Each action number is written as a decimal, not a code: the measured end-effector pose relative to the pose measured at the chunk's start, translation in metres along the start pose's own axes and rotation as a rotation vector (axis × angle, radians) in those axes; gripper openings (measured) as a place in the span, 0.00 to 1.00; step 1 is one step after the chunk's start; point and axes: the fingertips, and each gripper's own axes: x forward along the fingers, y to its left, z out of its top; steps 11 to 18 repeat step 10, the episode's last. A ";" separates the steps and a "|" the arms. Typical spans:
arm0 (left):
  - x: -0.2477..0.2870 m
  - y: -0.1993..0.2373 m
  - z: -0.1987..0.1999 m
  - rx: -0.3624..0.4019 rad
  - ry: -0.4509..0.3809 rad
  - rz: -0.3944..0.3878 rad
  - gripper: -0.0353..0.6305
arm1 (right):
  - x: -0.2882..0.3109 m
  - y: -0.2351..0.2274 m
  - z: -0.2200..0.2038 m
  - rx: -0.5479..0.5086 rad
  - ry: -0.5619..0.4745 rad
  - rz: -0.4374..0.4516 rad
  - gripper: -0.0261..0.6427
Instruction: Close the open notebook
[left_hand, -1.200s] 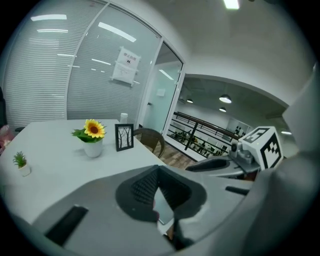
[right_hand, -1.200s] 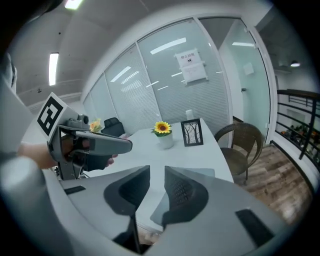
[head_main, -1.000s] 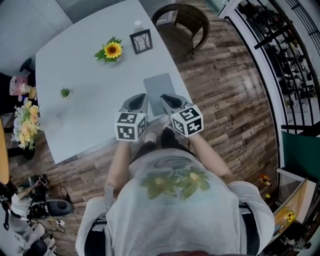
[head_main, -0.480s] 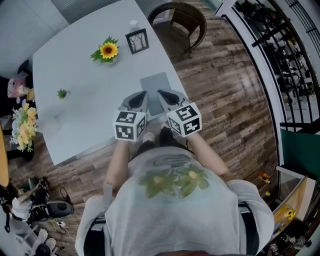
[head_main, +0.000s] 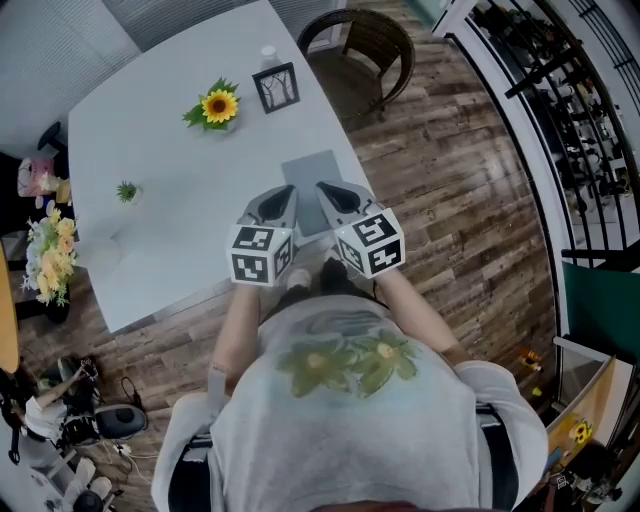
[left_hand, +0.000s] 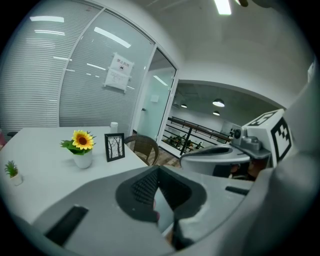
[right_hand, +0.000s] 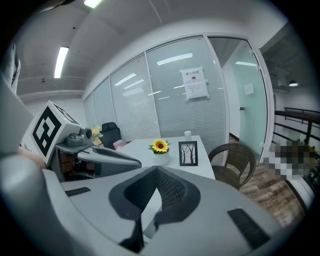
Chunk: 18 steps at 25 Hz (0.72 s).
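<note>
The left gripper (head_main: 281, 193) and right gripper (head_main: 327, 189) are hovering clenched, both empty, above the notebook (head_main: 312, 166) (already closed) lying by the table's (head_main: 150, 130) right edge.

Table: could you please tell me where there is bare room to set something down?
Free: the wide stretch between plant, sunflower and left gripper. Crowded: the right edge, with frame, notebook and right gripper.
</note>
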 end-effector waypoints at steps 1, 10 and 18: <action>0.000 0.000 -0.001 0.000 0.002 0.000 0.06 | 0.000 0.000 0.000 0.000 0.000 -0.001 0.06; 0.003 0.005 -0.002 -0.009 0.005 0.002 0.06 | 0.004 -0.002 -0.001 0.010 0.003 0.002 0.06; 0.003 0.005 -0.002 -0.009 0.005 0.002 0.06 | 0.004 -0.002 -0.001 0.010 0.003 0.002 0.06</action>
